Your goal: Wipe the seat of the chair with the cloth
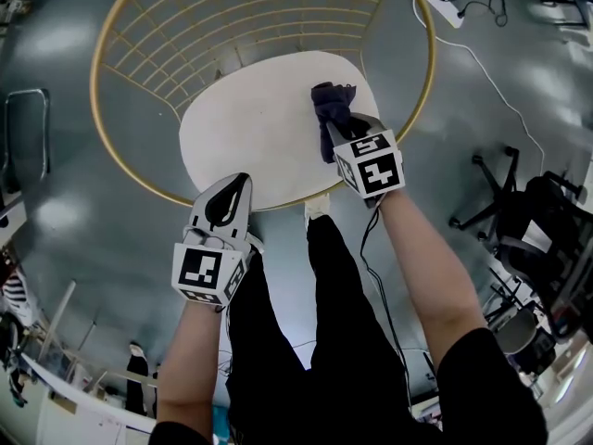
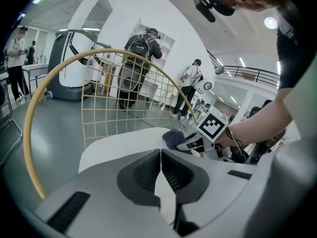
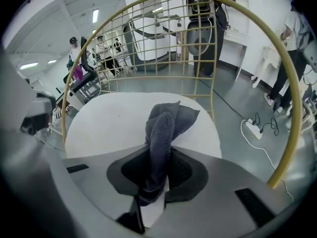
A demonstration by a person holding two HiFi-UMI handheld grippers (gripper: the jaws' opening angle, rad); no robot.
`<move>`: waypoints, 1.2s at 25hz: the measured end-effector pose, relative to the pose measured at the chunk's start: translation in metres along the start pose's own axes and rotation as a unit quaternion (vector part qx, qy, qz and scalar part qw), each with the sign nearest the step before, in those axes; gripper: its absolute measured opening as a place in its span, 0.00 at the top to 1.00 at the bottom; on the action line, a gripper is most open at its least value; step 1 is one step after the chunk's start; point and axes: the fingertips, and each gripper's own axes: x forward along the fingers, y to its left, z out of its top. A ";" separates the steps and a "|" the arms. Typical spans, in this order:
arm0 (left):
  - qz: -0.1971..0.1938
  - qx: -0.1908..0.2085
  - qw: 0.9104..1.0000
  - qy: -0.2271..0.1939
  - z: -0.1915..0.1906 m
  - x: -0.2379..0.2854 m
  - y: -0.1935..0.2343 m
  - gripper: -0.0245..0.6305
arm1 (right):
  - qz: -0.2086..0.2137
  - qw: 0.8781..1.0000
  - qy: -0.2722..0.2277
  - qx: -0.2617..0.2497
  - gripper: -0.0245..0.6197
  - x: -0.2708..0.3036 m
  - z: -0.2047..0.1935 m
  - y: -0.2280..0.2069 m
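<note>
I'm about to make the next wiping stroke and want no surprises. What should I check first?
1. Cloth gripped by right gripper: ok, jaws shut on it.
2. Cloth over the seat: ok, toward its right side.
3. Cloth pressing on seat: cannot tell.
4. Left gripper out of the way: ok, shut, empty, at the near edge.
5. Nothing else on seat: ok.

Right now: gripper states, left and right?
Left gripper: closed, nothing between the jaws.
Right gripper: closed on the cloth.
</note>
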 end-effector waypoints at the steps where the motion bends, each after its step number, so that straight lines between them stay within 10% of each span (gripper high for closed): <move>1: -0.002 0.001 1.000 0.000 0.001 0.002 -0.002 0.93 | -0.006 1.000 0.000 0.002 0.84 -0.003 0.000 -0.006; 23: -0.008 0.009 1.000 -0.012 0.031 0.007 -0.021 0.93 | -0.103 0.994 0.021 0.019 0.84 -0.048 -0.009 -0.071; 30: 0.008 -0.004 1.000 -0.021 0.022 -0.012 -0.004 0.93 | -0.020 0.997 -0.068 -0.024 0.84 -0.046 0.033 -0.006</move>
